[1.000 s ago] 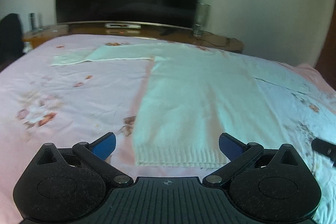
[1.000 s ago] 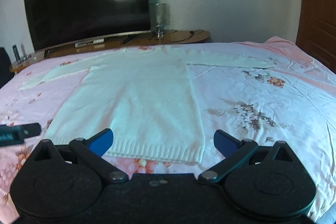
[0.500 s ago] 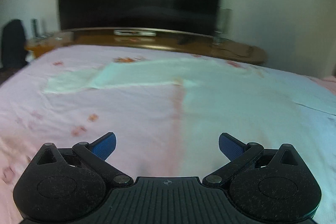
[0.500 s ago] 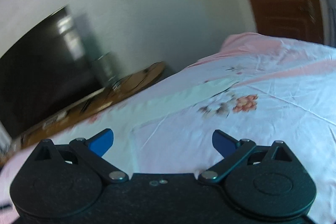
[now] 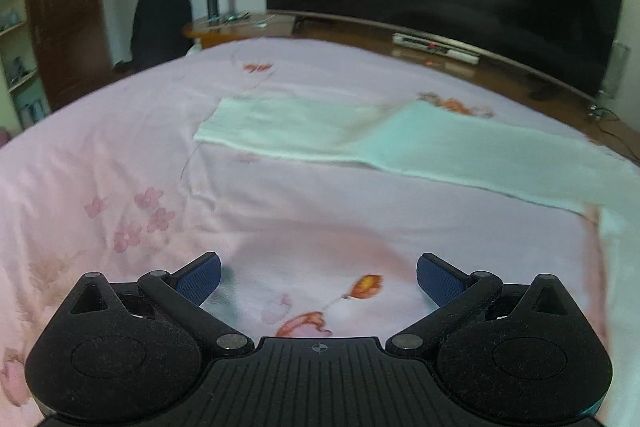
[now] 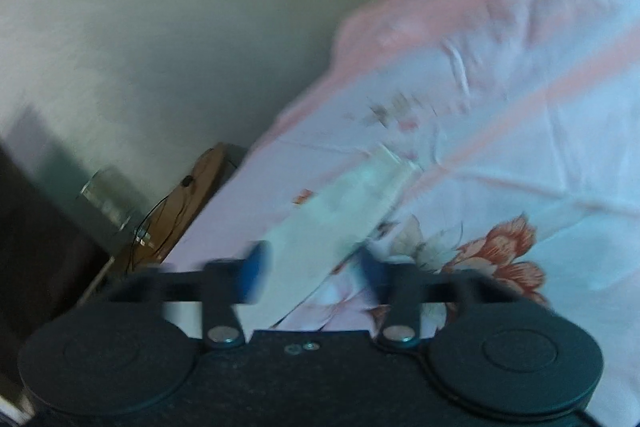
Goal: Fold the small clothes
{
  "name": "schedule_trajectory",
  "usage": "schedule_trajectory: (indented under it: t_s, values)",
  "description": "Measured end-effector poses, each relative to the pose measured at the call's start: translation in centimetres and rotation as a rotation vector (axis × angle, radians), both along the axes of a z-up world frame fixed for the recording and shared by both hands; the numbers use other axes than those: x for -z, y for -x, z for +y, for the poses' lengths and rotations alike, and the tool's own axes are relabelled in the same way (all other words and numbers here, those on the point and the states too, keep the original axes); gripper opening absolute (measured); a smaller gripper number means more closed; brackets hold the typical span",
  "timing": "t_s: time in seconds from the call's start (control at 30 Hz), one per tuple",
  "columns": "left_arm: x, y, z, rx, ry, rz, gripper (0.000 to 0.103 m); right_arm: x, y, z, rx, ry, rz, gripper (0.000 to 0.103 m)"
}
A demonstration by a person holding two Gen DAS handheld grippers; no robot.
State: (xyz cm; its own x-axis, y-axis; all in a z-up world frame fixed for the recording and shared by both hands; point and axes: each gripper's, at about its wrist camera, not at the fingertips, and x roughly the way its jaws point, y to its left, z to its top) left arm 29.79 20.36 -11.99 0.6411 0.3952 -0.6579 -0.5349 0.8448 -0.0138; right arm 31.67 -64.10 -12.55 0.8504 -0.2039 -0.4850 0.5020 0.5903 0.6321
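While both wrist views are blurred, the poses read clearly. Left gripper (image 5: 318, 279) points down over bare pink floral bedsheet (image 5: 120, 155), level, jaws spread wide with nothing between them. The white sweater (image 5: 420, 143) lies flat on the bed further off and to the right, its left sleeve (image 5: 280, 125) stretched toward the far left. Right gripper (image 6: 312, 269) is rolled sharply so the bed appears tilted; its jaws have just been closing, and the right sleeve (image 6: 340, 211) lies between the blue pads (image 6: 256, 271), contact unclear.
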Motion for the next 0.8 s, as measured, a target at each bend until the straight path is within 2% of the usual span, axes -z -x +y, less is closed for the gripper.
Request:
schedule_trajectory:
  t_s: [0.1, 0.23, 0.3, 0.37, 0.43, 0.6, 0.8]
  values:
    - [0.7, -0.4, -0.1, -0.001, -0.022, -0.010, 0.103, 1.9, -0.7, -1.8, 0.028, -0.056, -0.020, 0.047]
    - [0.9, -1.0, -0.6, 0.007, -0.022, -0.014, 0.103, 2.7, -1.8, -2.9, 0.024, -0.056, -0.023, 0.039]
    - [0.8, -1.1, -0.4, 0.011, -0.016, -0.014, 0.103, 2.3, -2.4, -2.9, 0.019, -0.035, 0.001, 0.030]
    - [0.7, -1.0, -0.4, 0.021, -0.010, -0.010, 0.103, 2.1, -3.2, -2.8, 0.022, -0.009, 0.042, 0.004]
    - [0.6, -1.0, -0.4, 0.038, -0.008, -0.004, 0.103, 1.1, -3.7, -2.4, 0.014, 0.054, 0.059, 0.004]
    - [0.5, -0.6, -0.7, 0.054, -0.015, 0.011, 0.103, -2.2, -5.7, 2.8, -0.088, 0.219, 0.058, 0.004]
    - [0.6, -0.5, -1.2, 0.038, -0.029, 0.015, 0.103, -4.2, -9.2, 14.3, -0.338, 0.275, -0.007, 0.004]
